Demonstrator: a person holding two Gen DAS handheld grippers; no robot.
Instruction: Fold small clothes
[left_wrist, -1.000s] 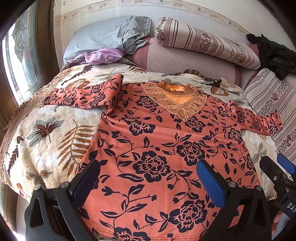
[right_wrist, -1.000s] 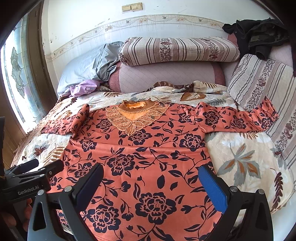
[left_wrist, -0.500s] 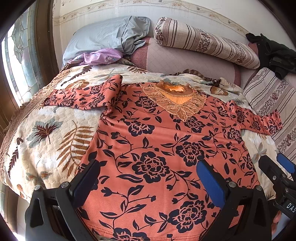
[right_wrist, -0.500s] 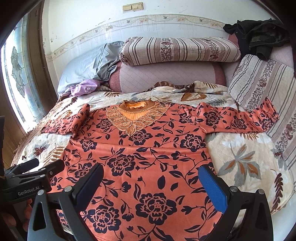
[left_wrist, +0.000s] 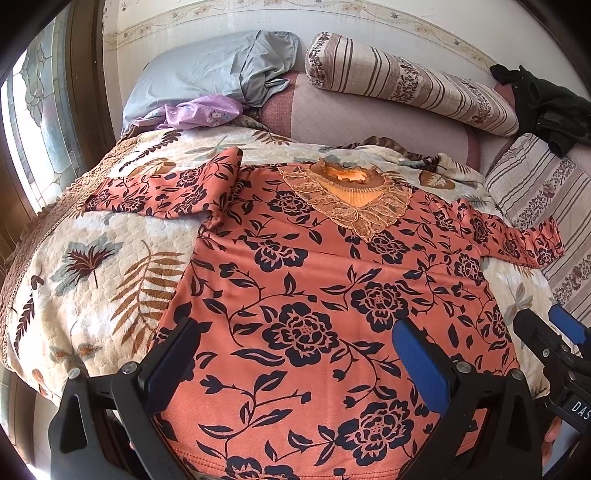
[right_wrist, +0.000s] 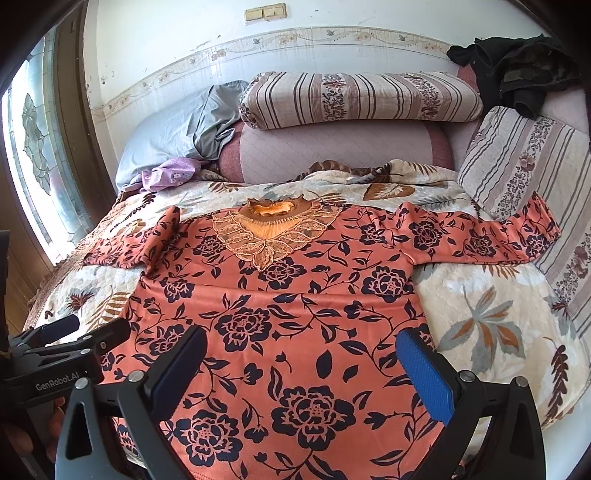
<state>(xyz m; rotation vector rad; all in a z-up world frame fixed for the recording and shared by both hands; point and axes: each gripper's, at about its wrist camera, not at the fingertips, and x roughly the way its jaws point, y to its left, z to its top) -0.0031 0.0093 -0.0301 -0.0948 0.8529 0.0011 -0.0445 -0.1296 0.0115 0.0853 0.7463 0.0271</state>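
An orange long-sleeved top (left_wrist: 317, 280) (right_wrist: 295, 310) with dark flowers and a lace collar lies flat, front up, on the bed. Its left sleeve (left_wrist: 162, 192) is bunched and folded near the shoulder. The right sleeve (right_wrist: 480, 236) stretches out toward a striped cushion. My left gripper (left_wrist: 295, 354) hovers open over the lower body of the top, holding nothing. My right gripper (right_wrist: 303, 365) is open too, above the hem region on the right. Each gripper shows at the edge of the other's view.
The top rests on a leaf-print quilt (left_wrist: 85, 266) (right_wrist: 491, 325). Behind it are a grey pillow (left_wrist: 207, 70), a purple cloth (left_wrist: 199, 112), a striped bolster (right_wrist: 354, 96) and dark clothes (right_wrist: 517, 70). A striped cushion (right_wrist: 524, 155) stands at right, a window (right_wrist: 33, 158) at left.
Hardly anything differs; both views shift very slightly, and the top lies as before.
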